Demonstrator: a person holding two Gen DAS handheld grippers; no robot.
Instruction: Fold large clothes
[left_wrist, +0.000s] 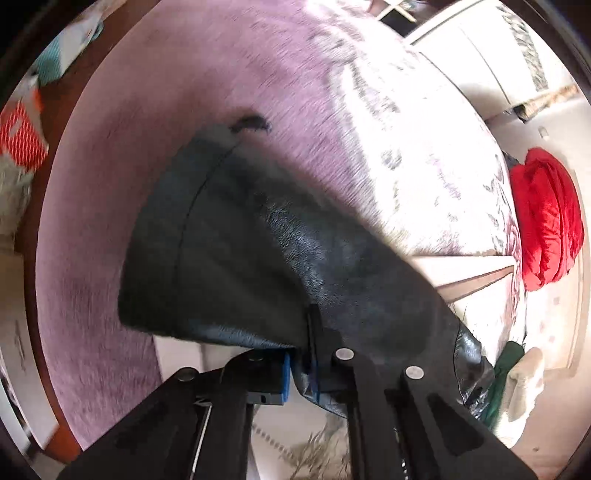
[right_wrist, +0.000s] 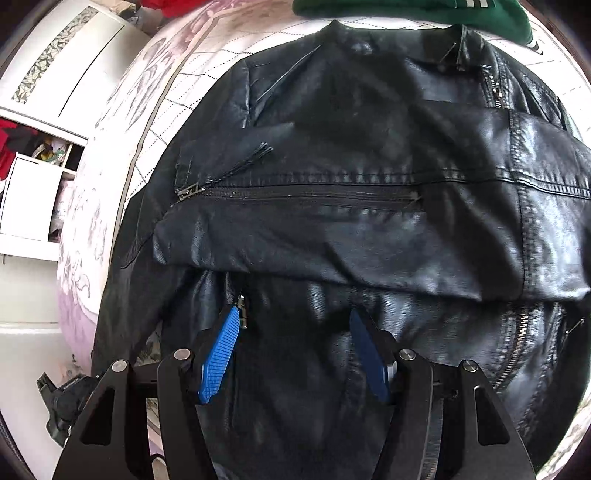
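while the glossy black leather jacket (right_wrist: 332, 221) is spread on the lilac bed (left_wrist: 258, 74), a flap is clamped by the left gripper (left_wrist: 301, 365); the right gripper (right_wrist: 295, 350) is held apart above it, beside a green garment (right_wrist: 406, 11).

You have a lilac bedspread (left_wrist: 229, 74) underneath, a red bundle (left_wrist: 546, 221) at its far edge, a green garment (right_wrist: 406, 9) beyond, and a white wardrobe (right_wrist: 55, 74) beside the bed.
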